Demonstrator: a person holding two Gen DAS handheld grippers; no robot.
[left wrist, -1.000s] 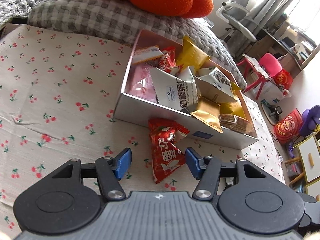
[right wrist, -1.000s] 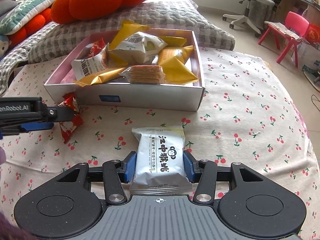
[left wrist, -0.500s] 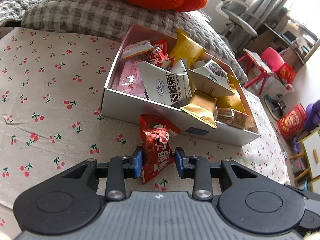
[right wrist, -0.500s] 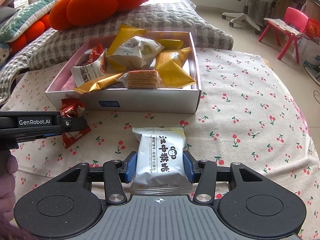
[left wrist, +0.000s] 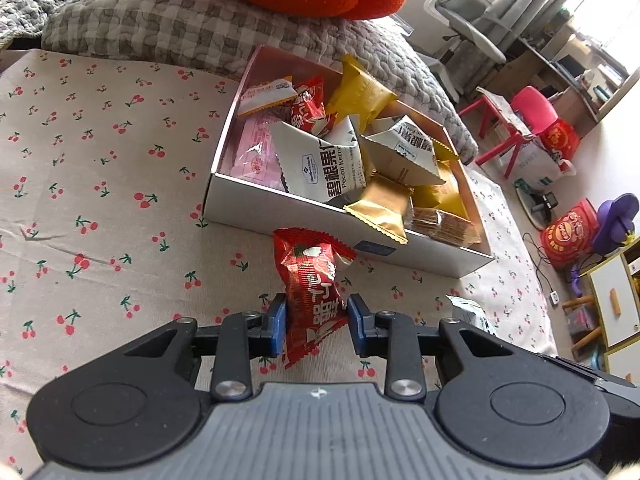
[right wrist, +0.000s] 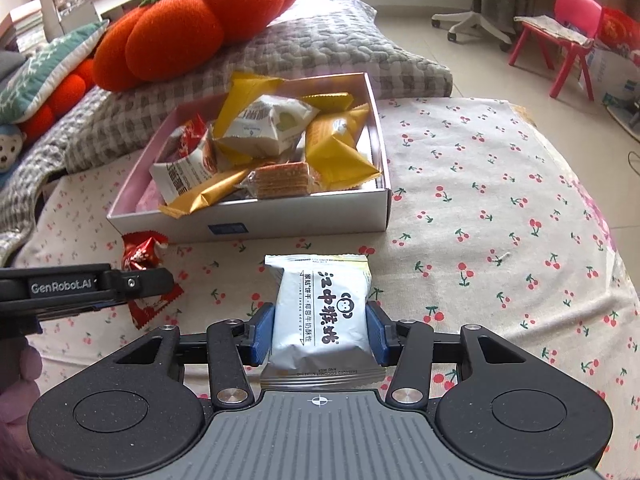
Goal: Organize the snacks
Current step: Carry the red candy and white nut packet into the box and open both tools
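my left tongs [left wrist: 316, 322] pinch red candy packet [left wrist: 312, 292]; right tongs [right wrist: 320, 334] clamp white biscuit packet [right wrist: 320, 316], near snack box [right wrist: 296, 216].

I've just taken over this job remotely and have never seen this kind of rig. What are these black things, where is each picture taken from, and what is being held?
There is no robot arm here. A person holds a pair of hand-held tongs in each hand, and a fisheye camera on each looks forward along its two blue-padded fingers.

In the left wrist view, the left tongs are shut on a red snack packet. In the right wrist view, the right tongs are shut on a white biscuit packet; the black bar at the left edge there is the left tongs seen from the side.

Both packets are over a cherry-print cloth. Just beyond them stands an open white box already heaped with yellow, gold and white snack packets. Behind it lie a grey checked cushion and an orange pumpkin pillow.
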